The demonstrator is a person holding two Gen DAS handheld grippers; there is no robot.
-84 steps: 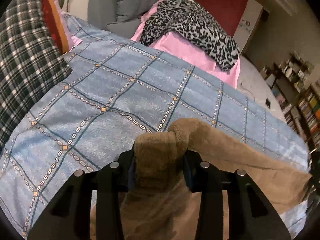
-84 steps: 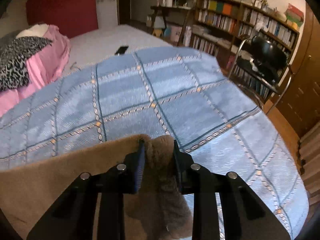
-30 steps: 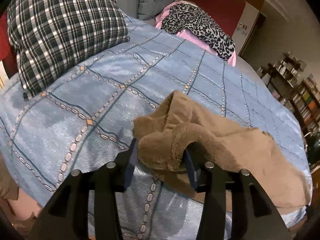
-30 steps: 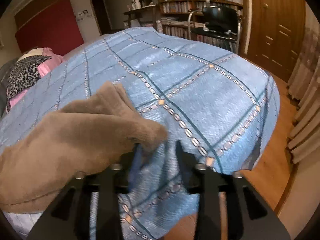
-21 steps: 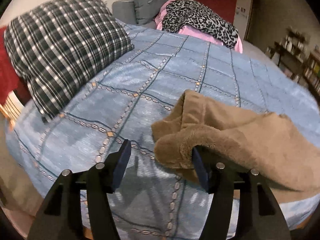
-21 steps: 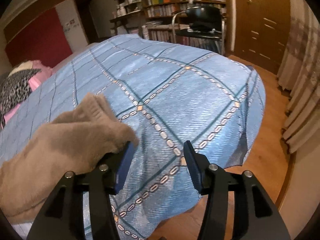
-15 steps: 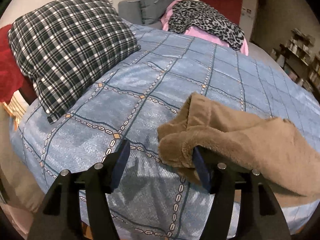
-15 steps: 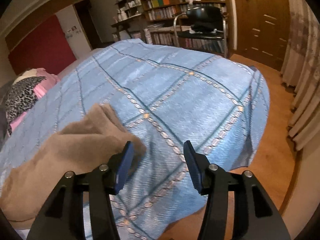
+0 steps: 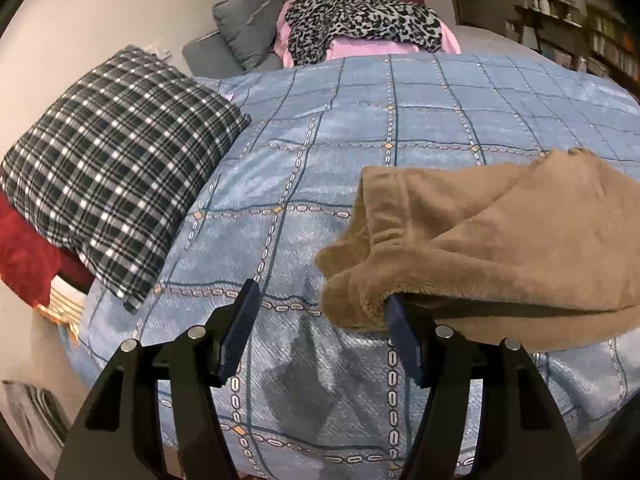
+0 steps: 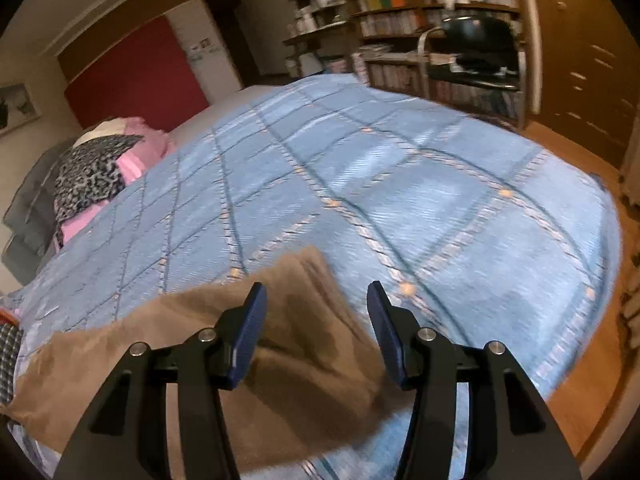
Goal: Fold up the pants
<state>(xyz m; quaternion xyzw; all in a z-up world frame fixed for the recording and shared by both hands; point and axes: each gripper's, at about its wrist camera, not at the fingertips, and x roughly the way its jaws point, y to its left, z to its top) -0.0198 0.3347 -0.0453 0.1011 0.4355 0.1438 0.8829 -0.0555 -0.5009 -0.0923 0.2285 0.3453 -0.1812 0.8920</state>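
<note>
The brown fleece pants point(image 9: 500, 240) lie in a folded strip along the near edge of the blue checked bedspread point(image 9: 360, 128). In the left wrist view their waistband end bulges at the right, its edge draped over my right finger. My left gripper point(image 9: 320, 312) stands open over bare bedspread, with nothing pressed between its pads. In the right wrist view the other end of the pants point(image 10: 304, 344) lies flat beneath my right gripper point(image 10: 316, 300), which hovers open above the cloth. That view is blurred by motion.
A dark plaid pillow point(image 9: 112, 176) lies at the left, a red cloth point(image 9: 24, 256) beside it. Grey cushions point(image 9: 244, 28) and a leopard-print cloth on pink bedding point(image 9: 360, 20) sit at the back. A black chair point(image 10: 476, 52) and bookshelves point(image 10: 420, 8) stand beyond the bed's right end.
Both grippers have let go of the pants ends, which now lie on the bedspread. The left gripper rolled and backed off leftwards. The right gripper swung left over the pants.
</note>
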